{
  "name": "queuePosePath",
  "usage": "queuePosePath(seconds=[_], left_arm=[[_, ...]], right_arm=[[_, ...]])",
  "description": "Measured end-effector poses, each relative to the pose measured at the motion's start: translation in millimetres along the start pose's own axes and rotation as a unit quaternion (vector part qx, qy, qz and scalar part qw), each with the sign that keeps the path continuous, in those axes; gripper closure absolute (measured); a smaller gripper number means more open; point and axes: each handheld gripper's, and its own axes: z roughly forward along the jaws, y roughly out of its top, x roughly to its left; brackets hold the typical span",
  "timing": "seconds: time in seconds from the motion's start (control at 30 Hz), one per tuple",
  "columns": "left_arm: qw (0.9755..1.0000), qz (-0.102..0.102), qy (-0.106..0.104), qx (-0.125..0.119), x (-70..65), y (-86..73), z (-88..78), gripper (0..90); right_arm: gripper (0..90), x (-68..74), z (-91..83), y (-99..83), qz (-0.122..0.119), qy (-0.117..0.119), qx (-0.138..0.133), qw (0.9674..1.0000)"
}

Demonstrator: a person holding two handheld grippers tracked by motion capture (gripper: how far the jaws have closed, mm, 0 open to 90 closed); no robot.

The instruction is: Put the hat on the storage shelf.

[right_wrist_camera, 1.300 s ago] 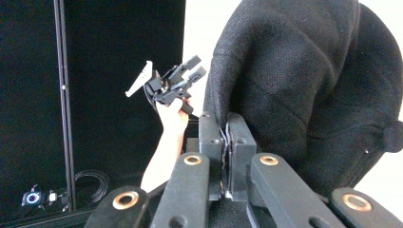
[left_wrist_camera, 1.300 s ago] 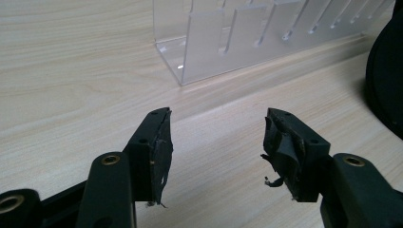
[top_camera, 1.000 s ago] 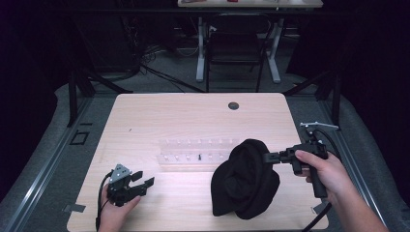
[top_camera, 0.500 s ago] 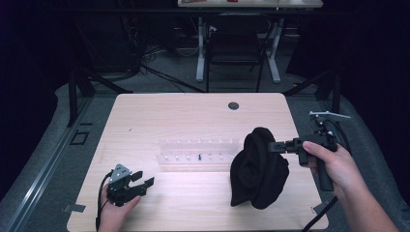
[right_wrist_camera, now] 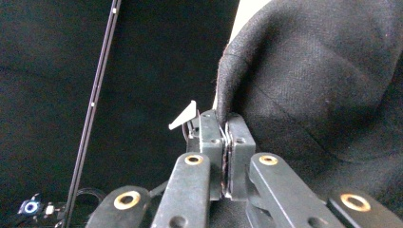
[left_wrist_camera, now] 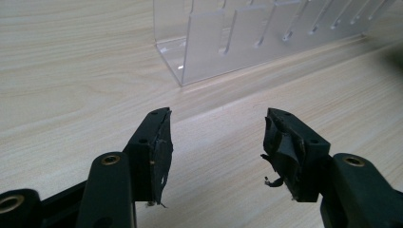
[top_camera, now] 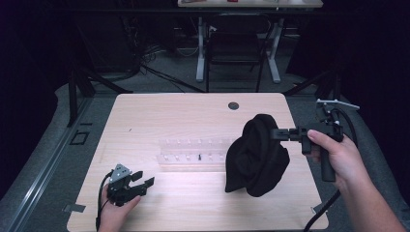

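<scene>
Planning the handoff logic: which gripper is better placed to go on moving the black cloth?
Right. The right gripper is shut on the black cloth's edge and holds it up; the left gripper sits open, apart from it, near the table's front-left.

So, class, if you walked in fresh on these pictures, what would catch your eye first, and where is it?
First, the black cloth hanging in a bunch over the right side of the wooden table, pinched at its edge by the right gripper, jaws shut. Next, the left gripper near the table's front left, jaws open and holding nothing. Between them stands a clear plastic rack.
</scene>
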Motion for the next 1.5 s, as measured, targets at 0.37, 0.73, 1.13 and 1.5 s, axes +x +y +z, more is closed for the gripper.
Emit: queuePosePath(seconds=[0.37,0.73,1.13,1.5], left_arm=[[1.0,-0.001,0.0,-0.002,0.5,0.0,-0.4,42.6],[1.0,0.0,0.0,-0.002,0.7,0.2,-0.4,42.6],[1.0,0.001,-0.001,0.004,1.7,1.0,-1.6,42.8],[1.0,0.001,0.001,0.001,2.6,1.0,-1.1,42.8]], right_arm=[[88.5,13.6,-1.0,12.5,-0.01,0.003,-0.012,0.9999],[88.5,19.9,0.8,24.5,-0.011,0.003,-0.024,0.9996],[88.5,28.3,5.3,38.0,-0.011,-0.001,-0.04,0.9992],[88.4,31.7,15.3,49.8,-0.014,-0.002,-0.037,0.9992]])
